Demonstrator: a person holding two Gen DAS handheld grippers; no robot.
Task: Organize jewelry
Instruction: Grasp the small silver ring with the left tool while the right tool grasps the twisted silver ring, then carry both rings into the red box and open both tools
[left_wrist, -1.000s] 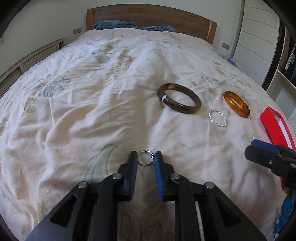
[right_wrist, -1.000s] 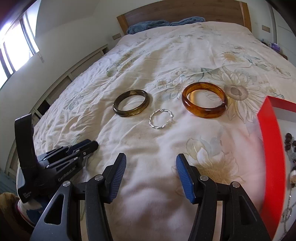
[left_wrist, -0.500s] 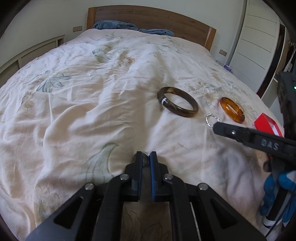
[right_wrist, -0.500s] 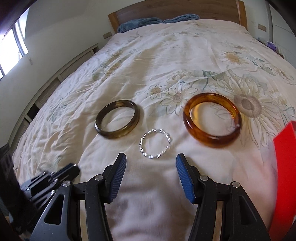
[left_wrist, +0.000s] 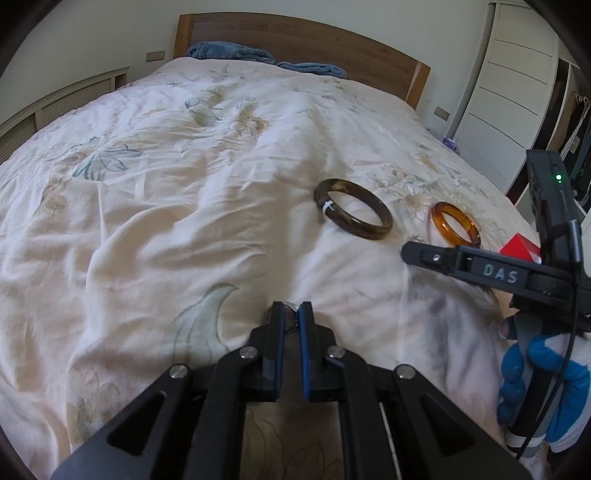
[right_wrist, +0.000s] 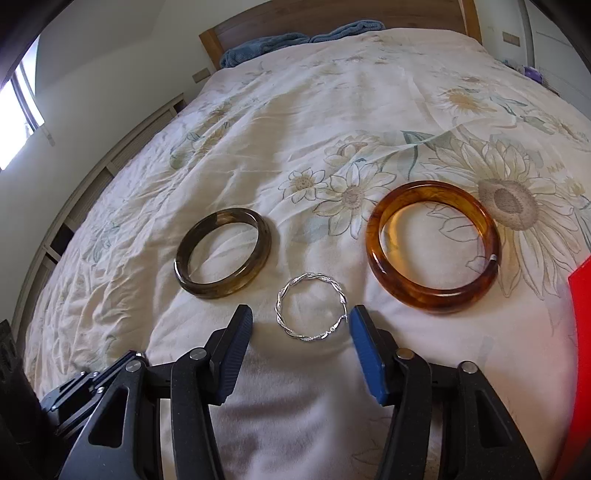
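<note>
Your left gripper (left_wrist: 291, 310) was pinched shut on a small silver ring (left_wrist: 290, 305), low on the bedspread (left_wrist: 184, 229) at the near edge of the bed. Only the ring's top rim showed between the blue pads, so you could not tell how squarely it sat.

Your right gripper (right_wrist: 298, 322) had just been closing and stood half spread, its tips on either side of the near half of the twisted silver bracelet (right_wrist: 312, 307). That bracelet lay flat, straight ahead of the tool. The right pad (right_wrist: 364, 334) looked to be touching or just beside the wire; the left pad (right_wrist: 236, 332) stood apart from it. It lay off centre toward the right pad, so that pad would likely reach the wire first.

Beyond it, the dark brown bangle (right_wrist: 223, 253) lay far left and the amber bangle (right_wrist: 434, 245) far right, both flat and apart from the bracelet. A red box (right_wrist: 580, 332) waited at the right edge, nearer your right hand than your left.
</note>
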